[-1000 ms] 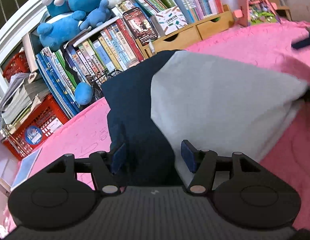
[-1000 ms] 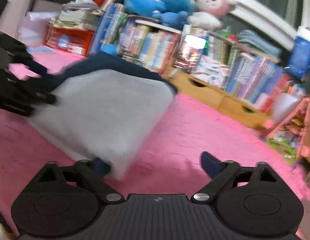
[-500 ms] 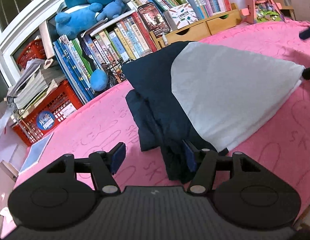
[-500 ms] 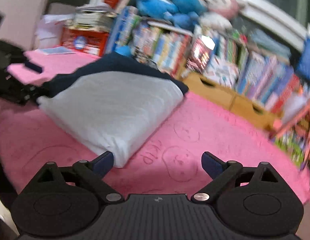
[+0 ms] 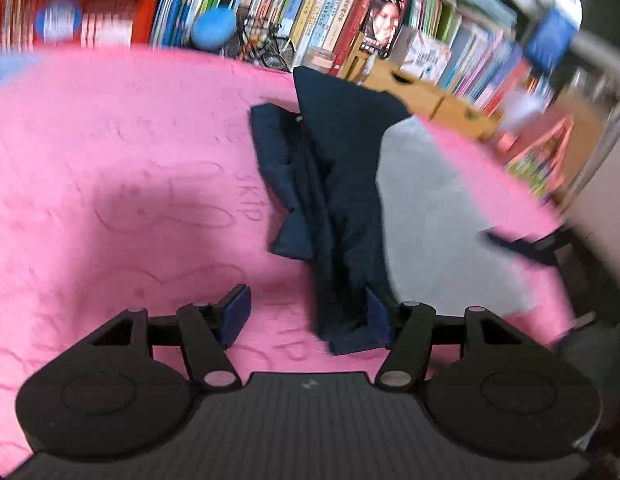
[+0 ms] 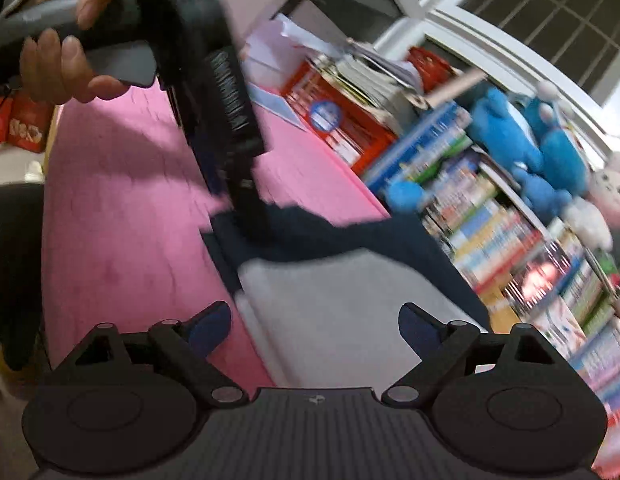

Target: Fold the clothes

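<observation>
A folded garment, navy (image 5: 342, 168) with a pale grey panel (image 5: 422, 208), lies on the pink cover (image 5: 122, 184). In the left wrist view my left gripper (image 5: 306, 314) is open. The navy sleeve end (image 5: 350, 332) lies beside its right pad (image 5: 376, 314), and bare pink separates the sleeve from the left pad. My right gripper (image 6: 313, 326) has the grey panel (image 6: 330, 300) between its fingers; its jaws are closing and the pads stand apart from the cloth. The left gripper (image 6: 250, 216), held by a hand (image 6: 70, 40), points down onto the navy edge. The right gripper (image 5: 514, 246) shows as a dark blur.
A row of books (image 5: 330, 28) and wooden drawers (image 5: 430, 96) line the far edge of the cover. A red basket of papers (image 6: 350, 120) and blue plush toys (image 6: 522, 136) stand among the books. Bare pink cover (image 6: 122, 216) stretches left of the garment.
Both views have rolled and swung. My left gripper has drawn back to the navy sleeve's near end. The right gripper has moved over the grey corner, which now lies between its fingers.
</observation>
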The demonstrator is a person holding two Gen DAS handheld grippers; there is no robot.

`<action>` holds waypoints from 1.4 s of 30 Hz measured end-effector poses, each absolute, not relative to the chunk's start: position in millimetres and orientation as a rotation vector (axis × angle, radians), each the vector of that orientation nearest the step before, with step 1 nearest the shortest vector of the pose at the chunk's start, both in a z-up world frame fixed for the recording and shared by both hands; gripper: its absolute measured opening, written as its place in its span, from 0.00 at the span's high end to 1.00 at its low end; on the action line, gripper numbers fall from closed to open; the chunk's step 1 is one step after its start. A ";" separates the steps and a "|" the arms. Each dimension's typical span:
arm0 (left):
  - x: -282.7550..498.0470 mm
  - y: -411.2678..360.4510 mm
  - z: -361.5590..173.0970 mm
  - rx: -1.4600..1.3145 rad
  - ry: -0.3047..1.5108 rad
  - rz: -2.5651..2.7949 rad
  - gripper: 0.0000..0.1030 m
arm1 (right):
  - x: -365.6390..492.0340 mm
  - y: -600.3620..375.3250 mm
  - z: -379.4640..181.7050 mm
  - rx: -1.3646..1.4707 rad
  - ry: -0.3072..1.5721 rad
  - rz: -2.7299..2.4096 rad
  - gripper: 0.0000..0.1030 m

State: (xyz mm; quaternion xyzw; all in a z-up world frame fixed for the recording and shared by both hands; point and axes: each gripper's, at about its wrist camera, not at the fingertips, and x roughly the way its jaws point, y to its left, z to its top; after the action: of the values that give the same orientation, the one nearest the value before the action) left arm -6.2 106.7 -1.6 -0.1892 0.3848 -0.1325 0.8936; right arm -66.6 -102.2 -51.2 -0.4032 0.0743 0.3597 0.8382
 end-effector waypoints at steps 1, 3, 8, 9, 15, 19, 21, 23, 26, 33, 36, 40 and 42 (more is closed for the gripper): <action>-5.3 111.8 -1.6 -0.441 0.802 -0.301 0.41 | -64.8 -95.3 -50.9 -0.844 0.164 0.771 0.16; -3.5 119.7 -2.7 -0.527 0.804 -0.345 0.41 | -61.9 -81.8 -51.1 -0.825 0.172 0.786 0.22; 4.6 136.0 -11.4 -0.705 0.805 -0.402 0.40 | -58.3 -63.5 -53.0 -0.798 0.212 0.829 0.73; 6.2 139.2 -13.5 -0.732 0.808 -0.400 0.34 | -57.8 -63.5 -53.0 -0.789 0.226 0.836 0.80; 19.2 164.8 -27.6 -0.946 0.794 -0.412 0.26 | -60.0 -88.4 -22.9 -0.617 0.150 0.762 0.90; 47.7 166.7 -29.2 -1.008 0.794 -0.441 0.19 | -48.7 -107.1 7.3 -0.499 0.153 0.729 0.90; 64.7 160.7 -33.2 -1.059 0.811 -0.471 0.17 | -41.2 -114.7 14.9 -0.458 0.175 0.728 0.90; 79.4 152.1 -38.3 -1.088 0.825 -0.500 0.15 | -39.8 -120.1 14.7 -0.431 0.195 0.746 0.90; 95.0 141.8 -38.8 -1.065 0.840 -0.519 0.12 | -43.6 -115.3 3.4 -0.483 0.218 0.808 0.90; 97.6 115.1 -28.2 -0.840 0.872 -0.510 0.13 | -63.6 -87.7 -43.4 -0.701 0.246 0.936 0.88; 89.9 99.7 -21.5 -0.667 0.852 -0.449 0.36 | -63.6 -84.1 -50.5 -0.718 0.264 0.964 0.85; 81.6 92.1 -17.0 -0.545 0.842 -0.383 0.58 | -45.2 -115.1 -25.3 -0.529 0.389 1.077 0.58; 81.1 94.4 -17.8 -0.560 0.841 -0.380 0.60 | -21.1 -152.6 -7.9 -0.332 0.464 1.078 0.40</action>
State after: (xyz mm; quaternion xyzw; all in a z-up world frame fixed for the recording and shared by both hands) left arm 81.1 94.4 -17.8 -0.2666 0.4005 -0.1808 0.8578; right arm -21.1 -152.6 -7.9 -0.1561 0.2180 0.5061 0.8197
